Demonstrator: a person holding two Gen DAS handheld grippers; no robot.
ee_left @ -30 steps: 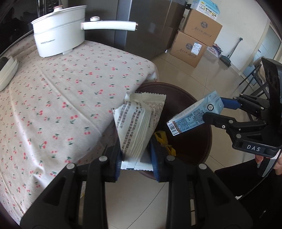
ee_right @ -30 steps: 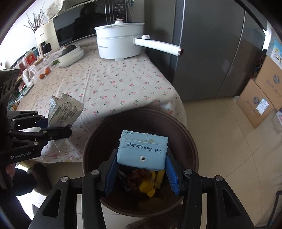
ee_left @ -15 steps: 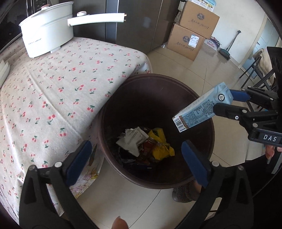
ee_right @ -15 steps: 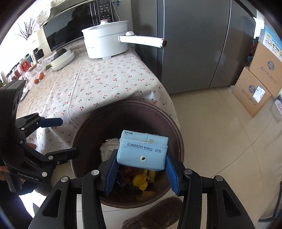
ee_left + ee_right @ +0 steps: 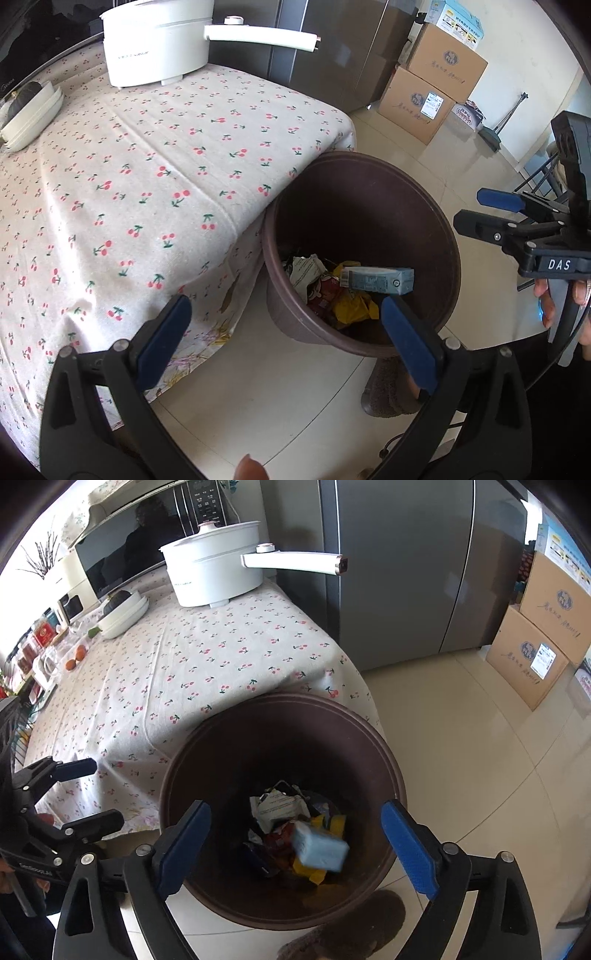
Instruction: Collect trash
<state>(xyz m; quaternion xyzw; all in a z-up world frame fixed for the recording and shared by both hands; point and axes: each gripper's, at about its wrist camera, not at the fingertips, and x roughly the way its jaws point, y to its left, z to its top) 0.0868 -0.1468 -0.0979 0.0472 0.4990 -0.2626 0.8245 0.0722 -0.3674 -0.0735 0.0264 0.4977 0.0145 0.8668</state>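
1. Right wrist view: cherry-print counter [image 5: 207,664], white pot [image 5: 214,572], fridge [image 5: 406,572], tiled floor [image 5: 480,757].
2. Brown bin [image 5: 391,760] beside counter; blue carton [image 5: 320,846] inside among wrappers.
3. Left tool [image 5: 284,332] wide, empty; right tool [image 5: 295,842] opening, nothing between.

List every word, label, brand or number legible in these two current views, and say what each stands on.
"DAS": white letters on the right gripper, seen from the left wrist.
Left gripper: white label, too blurred to read.
White pot: grey brand line, too small.
Blue carton in the brown bin: print unreadable.
Cardboard boxes: script and shipping label, illegible.
Microwave panel: too small.
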